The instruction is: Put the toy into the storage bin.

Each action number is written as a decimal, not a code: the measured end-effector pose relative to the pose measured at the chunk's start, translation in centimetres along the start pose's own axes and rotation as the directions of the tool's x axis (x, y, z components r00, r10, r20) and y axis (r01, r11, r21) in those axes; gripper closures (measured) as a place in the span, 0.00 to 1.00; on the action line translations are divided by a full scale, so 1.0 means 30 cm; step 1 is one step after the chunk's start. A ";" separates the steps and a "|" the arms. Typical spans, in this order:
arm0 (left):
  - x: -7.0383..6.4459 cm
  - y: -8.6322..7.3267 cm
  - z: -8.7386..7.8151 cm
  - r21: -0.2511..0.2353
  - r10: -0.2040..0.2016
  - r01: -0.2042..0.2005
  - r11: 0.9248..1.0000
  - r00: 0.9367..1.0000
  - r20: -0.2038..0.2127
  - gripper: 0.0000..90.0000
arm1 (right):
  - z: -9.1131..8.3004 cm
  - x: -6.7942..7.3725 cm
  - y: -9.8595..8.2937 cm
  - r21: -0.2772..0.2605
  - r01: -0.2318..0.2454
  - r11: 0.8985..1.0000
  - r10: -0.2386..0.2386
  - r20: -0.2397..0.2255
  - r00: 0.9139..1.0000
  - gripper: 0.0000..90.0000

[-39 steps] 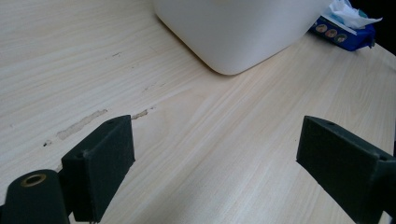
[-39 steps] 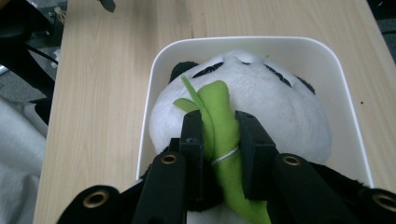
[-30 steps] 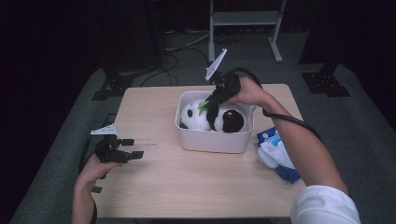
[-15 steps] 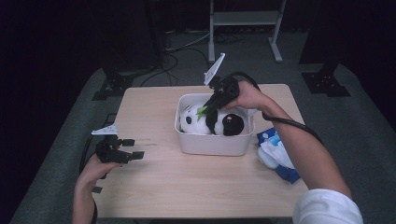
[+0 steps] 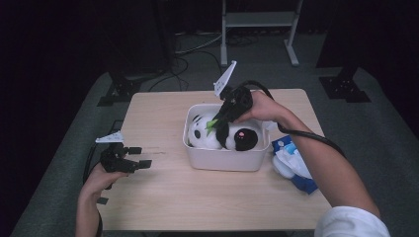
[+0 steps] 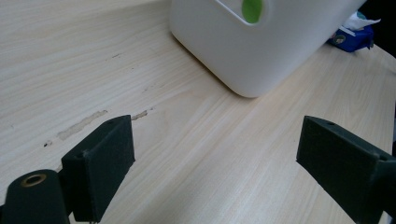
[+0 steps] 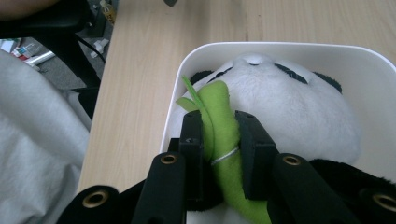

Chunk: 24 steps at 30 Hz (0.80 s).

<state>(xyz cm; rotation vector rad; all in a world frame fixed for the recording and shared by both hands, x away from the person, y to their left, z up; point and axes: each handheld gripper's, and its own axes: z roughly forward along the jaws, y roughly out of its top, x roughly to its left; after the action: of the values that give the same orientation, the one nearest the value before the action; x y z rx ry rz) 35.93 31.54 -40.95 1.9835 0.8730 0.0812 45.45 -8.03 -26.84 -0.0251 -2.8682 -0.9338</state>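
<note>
Green plush stalk (image 7: 222, 135) pinched by right hand-held gripper (image 7: 219, 140) — left (image 6: 210, 158) agape

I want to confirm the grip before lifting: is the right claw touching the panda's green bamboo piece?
Touching. In the right gripper view both jaws of the right claw press against the sides of the green bamboo piece of the panda plush in the white bin.
</note>
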 end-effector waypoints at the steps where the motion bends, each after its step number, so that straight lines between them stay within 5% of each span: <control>1: 0.000 0.000 0.000 0.001 0.002 -0.002 1.000 1.000 0.000 0.11 | 0.002 0.007 0.001 -0.002 0.006 1.000 -0.006 -0.004 1.000 0.81; 5: -0.001 0.001 0.004 0.003 0.004 -0.004 1.000 1.000 0.001 0.11 | 0.008 0.026 0.008 0.010 0.020 1.000 -0.020 -0.018 1.000 0.81; 15: 0.002 0.000 0.010 0.006 -0.001 0.001 1.000 1.000 0.002 0.11 | 0.010 -0.036 -0.006 0.000 -0.013 1.000 0.013 0.024 1.000 0.81; 24: 0.003 -0.001 0.009 0.004 -0.001 0.001 1.000 1.000 0.004 0.11 | 0.097 -0.053 -0.053 0.040 -0.049 0.998 0.049 0.007 0.999 0.81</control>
<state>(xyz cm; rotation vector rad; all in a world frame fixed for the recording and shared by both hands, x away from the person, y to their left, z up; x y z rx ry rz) 36.10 31.40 -41.16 1.9862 0.8722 0.0744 46.60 -7.59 -30.30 -0.0944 -2.8764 -0.8687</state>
